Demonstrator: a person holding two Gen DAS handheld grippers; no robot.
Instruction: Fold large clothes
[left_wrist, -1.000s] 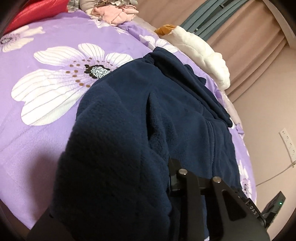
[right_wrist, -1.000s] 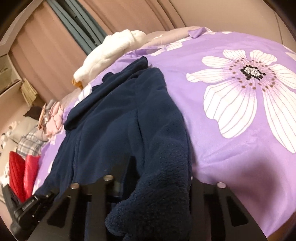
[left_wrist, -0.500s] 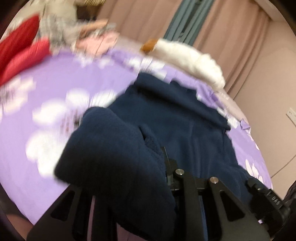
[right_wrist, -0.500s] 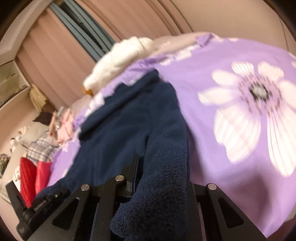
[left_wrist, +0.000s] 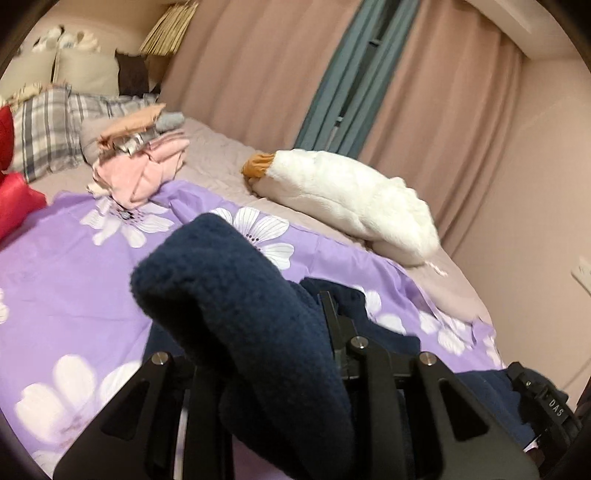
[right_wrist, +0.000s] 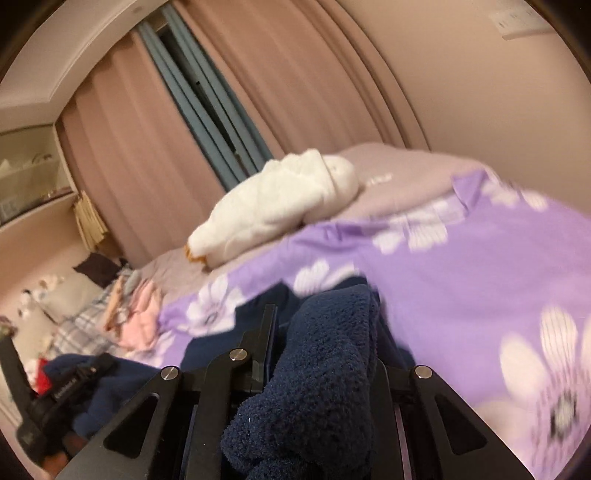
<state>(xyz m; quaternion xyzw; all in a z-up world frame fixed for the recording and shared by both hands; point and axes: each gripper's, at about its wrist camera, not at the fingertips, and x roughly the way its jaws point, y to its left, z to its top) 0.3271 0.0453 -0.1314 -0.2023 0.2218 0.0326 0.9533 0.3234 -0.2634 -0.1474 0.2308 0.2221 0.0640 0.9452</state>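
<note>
Bed with purple floral sheet (left_wrist: 74, 280), pink curtains (left_wrist: 258, 74) at 12 o'clock | one navy fleece (left_wrist: 236, 295) | my left tool (left_wrist: 258, 332) and right tool (right_wrist: 325, 332) each clamp it.

Bed (left_wrist: 229, 155) carries purple floral duvet (left_wrist: 74, 280), white plush (left_wrist: 351, 199), clothes pile (left_wrist: 136, 162).

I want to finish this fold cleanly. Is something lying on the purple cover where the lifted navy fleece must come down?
Nothing visible. Both grippers, left gripper and right gripper, clamp the navy fleece; the white plush and pink clothes lie beyond.
</note>
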